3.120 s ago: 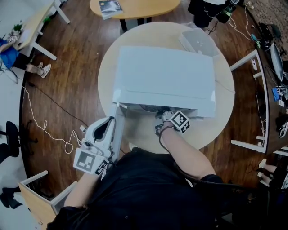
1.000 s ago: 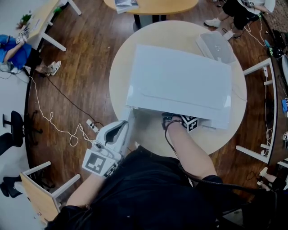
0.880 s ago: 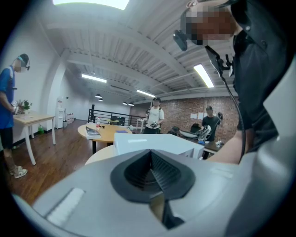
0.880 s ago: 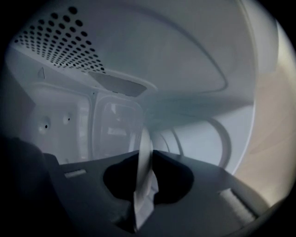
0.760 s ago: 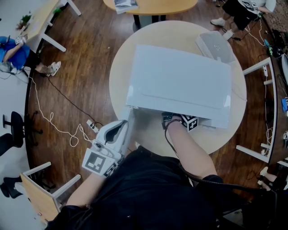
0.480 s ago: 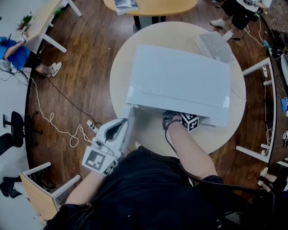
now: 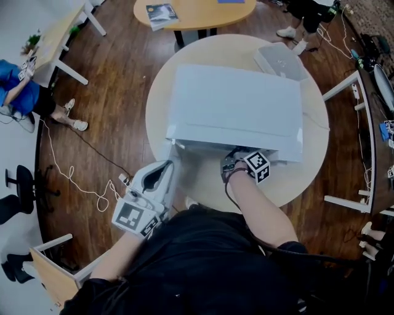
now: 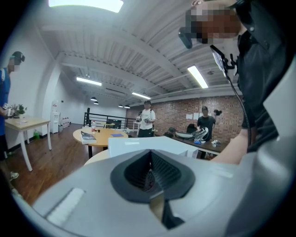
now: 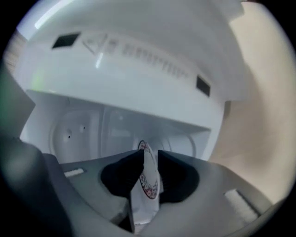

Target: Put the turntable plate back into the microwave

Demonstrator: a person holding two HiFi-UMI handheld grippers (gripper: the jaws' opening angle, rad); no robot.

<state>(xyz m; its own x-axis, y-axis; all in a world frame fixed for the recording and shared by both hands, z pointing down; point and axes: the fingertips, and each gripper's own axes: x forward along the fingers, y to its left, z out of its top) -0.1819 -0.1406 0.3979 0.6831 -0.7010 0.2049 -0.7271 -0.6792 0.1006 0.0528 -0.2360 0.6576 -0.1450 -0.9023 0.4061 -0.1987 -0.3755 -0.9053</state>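
The right tongs have slid back a little from the mouth of the white microwave. A moment ago their marker cube was tucked closer under its front edge, and now it sits more in the open. Their jaws are opening. A thin white piece with red dots stands between them, and I cannot tell if it is the plate's edge or a bit of the tongs. The turntable plate shows nowhere outside, and the microwave's top hides the inside from above. So I think the plate now lies in there and is being let go. The left tongs are closed on nothing and sit by the microwave's left front corner. The microwave stands on a round pale counter, with a flat white box at the far side. Around it is a dark wood floor, a white cord, and another round table with a book.
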